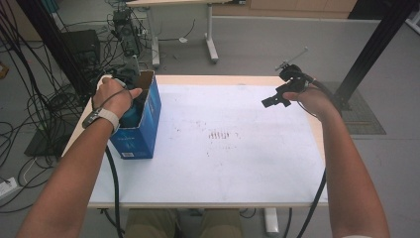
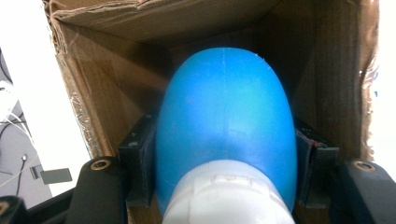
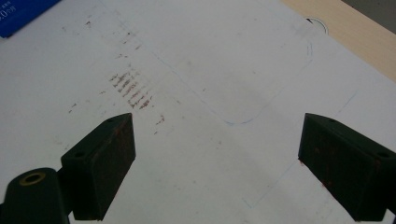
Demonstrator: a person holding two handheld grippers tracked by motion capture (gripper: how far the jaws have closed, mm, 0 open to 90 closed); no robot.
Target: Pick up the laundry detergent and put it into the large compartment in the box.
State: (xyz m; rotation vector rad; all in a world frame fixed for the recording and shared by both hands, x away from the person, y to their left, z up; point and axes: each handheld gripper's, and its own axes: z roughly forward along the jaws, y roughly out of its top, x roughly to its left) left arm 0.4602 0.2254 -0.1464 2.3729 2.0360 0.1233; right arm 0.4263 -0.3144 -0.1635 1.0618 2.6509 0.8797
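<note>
A blue cardboard box [image 1: 146, 126] stands open-topped at the left edge of the white table [image 1: 237, 163]. My left gripper [image 2: 224, 154] reaches down into the box [image 2: 107, 93], its two black pads pressed against the sides of a blue bottle [image 2: 224, 112] with a white cap [image 2: 229, 196]. In the high view the hand covers most of that gripper, and a bit of the bottle [image 1: 130, 117] shows below it. My right gripper [image 1: 275, 100] hovers above the table's far right, jaws wide open with nothing between them [image 3: 224, 154].
Reddish-brown smudges [image 1: 220, 135] mark the middle of the white sheet, also seen near the right gripper [image 3: 133, 88]. A corner of the box [image 3: 18, 14] shows at upper left there. Cables and black gear [image 1: 59, 74] lie left of the table; a black post [image 1: 376, 44] rises at right.
</note>
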